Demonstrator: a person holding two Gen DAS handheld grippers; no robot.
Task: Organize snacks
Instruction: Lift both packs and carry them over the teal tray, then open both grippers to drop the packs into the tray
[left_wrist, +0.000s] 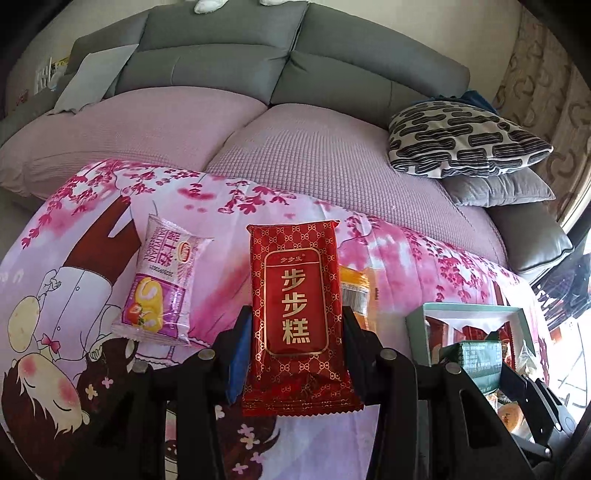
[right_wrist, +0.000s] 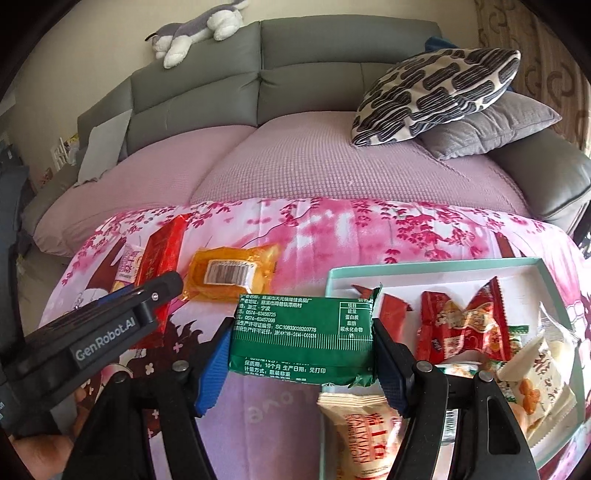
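Left gripper (left_wrist: 295, 325) pinching red packet (left_wrist: 295, 295) across its width; right gripper (right_wrist: 301, 345) clamping green packet (right_wrist: 303, 332), left of tray (right_wrist: 436, 266). Light, crinkly, slippery; likely crushable, best held mid-body.

My left tongs (left_wrist: 295, 325): long packet (left_wrist: 295, 317) between pads, raised above printed cloth (left_wrist: 92, 258). Roll-cake packet (left_wrist: 162, 288) on cloth, left of it; flat barcode packet (right_wrist: 232, 273) on cloth, behind and right of it. My right tongs (right_wrist: 301, 343): brick-shaped packet (right_wrist: 303, 336) crosswise between pads, over near-left edge of open box (right_wrist: 424, 267). Wrapped snacks in box. Sofa (right_wrist: 295, 162) behind cloth; two cushions (right_wrist: 436, 92) stacked at its right end.
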